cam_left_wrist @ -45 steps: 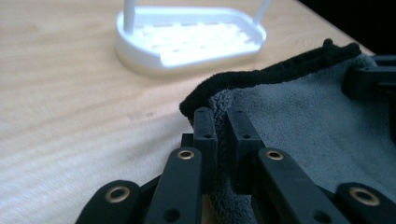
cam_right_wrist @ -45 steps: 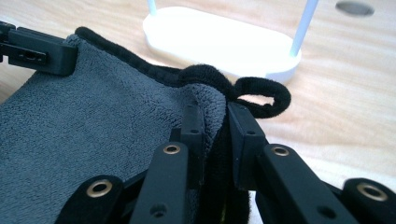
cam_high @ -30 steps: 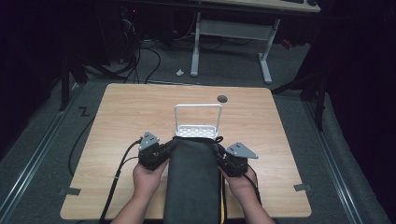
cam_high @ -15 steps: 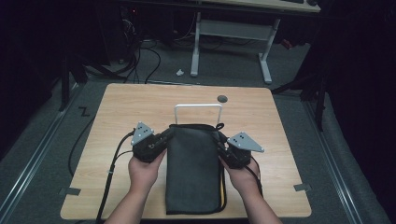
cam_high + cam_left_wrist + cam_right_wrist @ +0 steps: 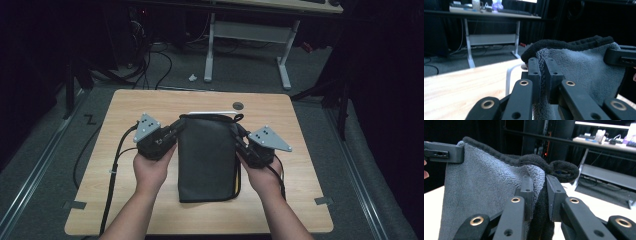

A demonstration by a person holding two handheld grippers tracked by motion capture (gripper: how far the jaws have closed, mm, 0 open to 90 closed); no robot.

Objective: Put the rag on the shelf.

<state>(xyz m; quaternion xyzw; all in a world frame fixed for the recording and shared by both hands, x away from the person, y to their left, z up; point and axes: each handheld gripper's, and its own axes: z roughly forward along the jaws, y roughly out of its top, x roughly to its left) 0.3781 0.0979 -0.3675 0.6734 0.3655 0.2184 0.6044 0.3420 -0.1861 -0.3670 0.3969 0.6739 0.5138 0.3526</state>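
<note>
I count one grey towel (image 5: 207, 155), one white rack (image 5: 510, 75), one wooden table (image 5: 125, 107), and my two grippers: left gripper (image 5: 176, 129) and right gripper (image 5: 239, 135).

From my seat the high view is dim all round — only the wooden table (image 5: 150, 105) catches light from overhead, evenly, with no glare and soft shadows. The floor and room edges sink into near black. The picture is soft and a little grainy. In both gripper views the near black links are blurred, the grey towel (image 5: 481, 195) reads sharp — the far desk (image 5: 486, 12) is brighter, slightly hazy.
</note>
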